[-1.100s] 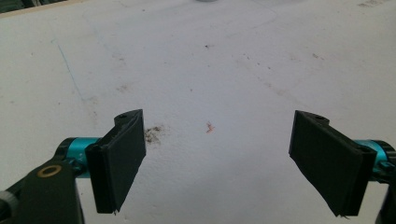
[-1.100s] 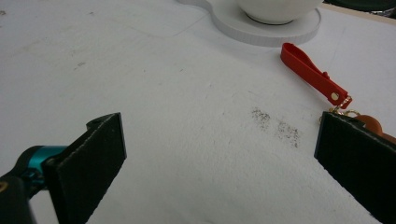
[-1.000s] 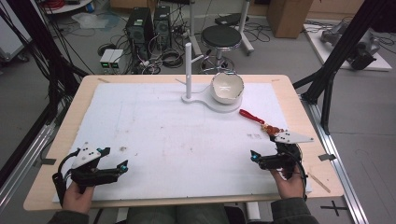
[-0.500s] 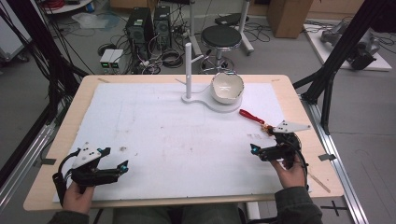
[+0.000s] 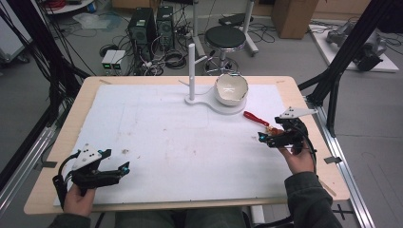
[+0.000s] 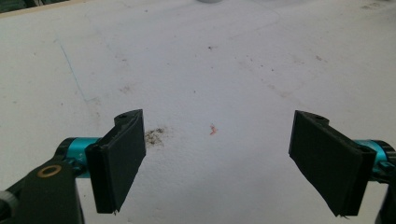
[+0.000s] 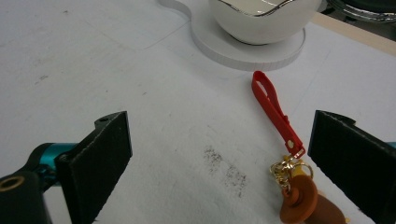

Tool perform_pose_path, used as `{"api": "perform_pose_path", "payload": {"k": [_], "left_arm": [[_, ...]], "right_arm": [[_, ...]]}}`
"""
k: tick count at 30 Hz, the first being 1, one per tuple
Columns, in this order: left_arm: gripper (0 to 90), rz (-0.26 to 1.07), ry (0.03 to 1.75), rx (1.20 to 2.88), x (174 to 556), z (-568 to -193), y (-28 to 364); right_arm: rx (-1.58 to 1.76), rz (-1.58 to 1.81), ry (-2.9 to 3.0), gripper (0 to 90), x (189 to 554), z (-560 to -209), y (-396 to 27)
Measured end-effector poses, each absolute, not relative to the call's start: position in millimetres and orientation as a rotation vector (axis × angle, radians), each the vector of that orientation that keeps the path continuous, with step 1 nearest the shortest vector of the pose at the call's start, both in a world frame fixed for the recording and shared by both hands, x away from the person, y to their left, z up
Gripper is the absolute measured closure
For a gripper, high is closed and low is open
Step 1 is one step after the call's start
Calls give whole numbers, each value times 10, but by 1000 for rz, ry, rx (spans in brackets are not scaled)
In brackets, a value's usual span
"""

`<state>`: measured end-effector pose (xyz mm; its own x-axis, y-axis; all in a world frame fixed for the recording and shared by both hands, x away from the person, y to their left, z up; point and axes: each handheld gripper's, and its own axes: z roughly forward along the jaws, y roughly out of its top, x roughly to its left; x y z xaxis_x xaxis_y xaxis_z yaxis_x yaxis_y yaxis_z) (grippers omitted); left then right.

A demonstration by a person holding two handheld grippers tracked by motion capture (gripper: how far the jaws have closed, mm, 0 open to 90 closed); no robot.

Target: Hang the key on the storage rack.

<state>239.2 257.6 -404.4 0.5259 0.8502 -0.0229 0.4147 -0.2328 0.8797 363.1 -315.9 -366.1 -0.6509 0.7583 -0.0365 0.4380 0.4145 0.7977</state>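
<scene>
No legible writing. Left gripper (image 5: pixel 124 167): low over the table's (image 5: pixel 190 142) near-left corner, jaws wide apart, empty. Right gripper (image 5: pixel 260 137): near right edge, jaws spread, empty, just beside the red-strapped keychain (image 7: pixel 279 112). Bowl (image 5: pixel 231 89) sits on a white stand (image 5: pixel 191 66), far centre.

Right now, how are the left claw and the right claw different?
The left claw sits near the table's front left corner, while the right claw is farther up on the right side. Between its black pads, the left claw has just stained white mat, while the right claw has a red strap with a brown charm close by its right pad. Both are open, hand-held and gripping nothing.
</scene>
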Motion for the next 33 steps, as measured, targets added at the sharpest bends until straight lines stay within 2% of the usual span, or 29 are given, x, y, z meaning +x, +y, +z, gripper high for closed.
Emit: {"api": "perform_pose_path", "payload": {"k": [15,23,24,25,31,33], "left_arm": [[191,591,1034,1855,2420,-4050,2542],[191,588,1037,1852,2439,-4054,2543],[191,584,1040,1853,2436,-4058,2539],[191,585,1033,1855,2433,-4059,2538],[191,589,1035,1853,2433,-4055,2550],[191,591,1039,1851,2435,-4058,2553]], "right_arm": [[1074,1028,2320,50,4101,-3465,-3218],[1145,957,2356,68,4374,-3530,-3189],[1164,953,2365,104,4409,-3549,-3188],[1164,961,2402,198,4459,-3584,-3201],[1186,894,2411,207,4542,-3669,-3189],[1199,892,2421,247,4576,-3702,-3199]]}}
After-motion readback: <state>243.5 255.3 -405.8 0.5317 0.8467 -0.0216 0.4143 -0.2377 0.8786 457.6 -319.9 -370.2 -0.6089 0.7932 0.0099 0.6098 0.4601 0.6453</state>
